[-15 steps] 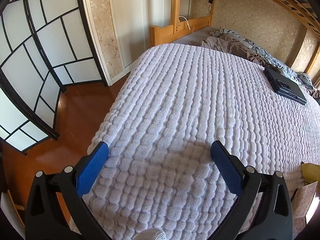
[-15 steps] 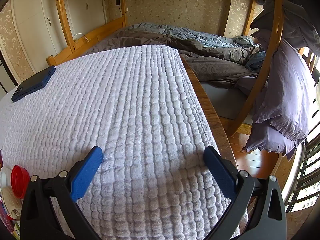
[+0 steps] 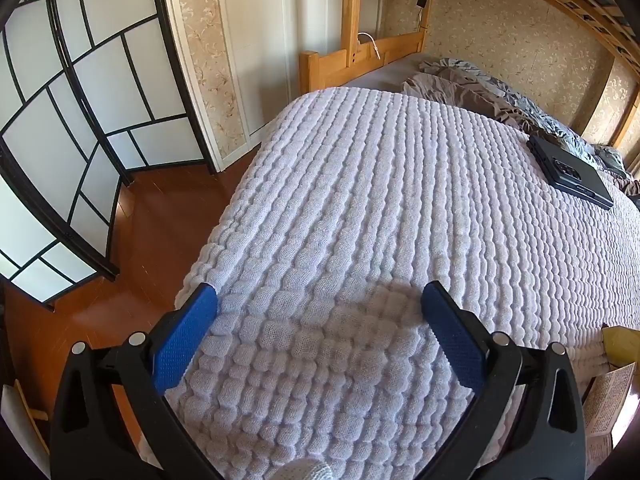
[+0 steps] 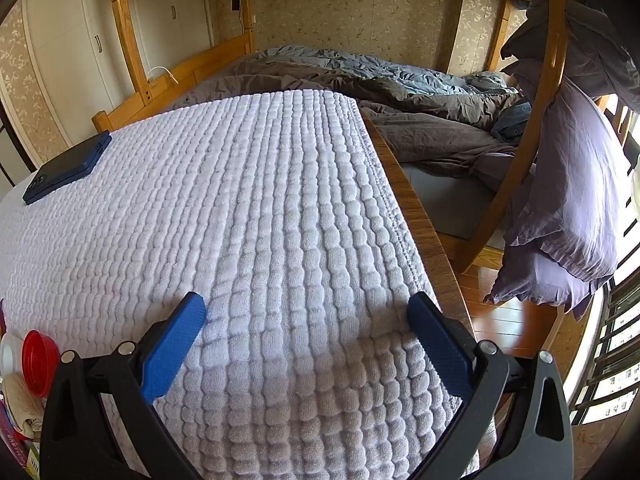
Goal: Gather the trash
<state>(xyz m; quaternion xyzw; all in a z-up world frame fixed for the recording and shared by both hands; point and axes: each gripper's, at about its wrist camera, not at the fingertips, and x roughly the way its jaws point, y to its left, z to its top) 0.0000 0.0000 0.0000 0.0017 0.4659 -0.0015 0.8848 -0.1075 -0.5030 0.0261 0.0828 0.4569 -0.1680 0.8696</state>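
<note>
Two hand-held grippers (image 3: 319, 296) (image 4: 306, 304), one phone (image 3: 570, 170).

left gripper (image 3: 319, 298) showing black plastic arms with triangular cutouts, blue dimpled pads (image 3: 182, 340) lining both fingers, silver round pins sitting at the joints, right gripper (image 4: 306, 306) looking identical, same blue pads (image 4: 172, 346), same silver pins

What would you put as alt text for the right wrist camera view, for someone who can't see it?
The right gripper hangs open and empty over a white textured blanket covering a table. A dark blue phone lies at the blanket's far left, a red cup sits among clutter at the near left edge, and an unmade bunk bed stands behind.
</note>
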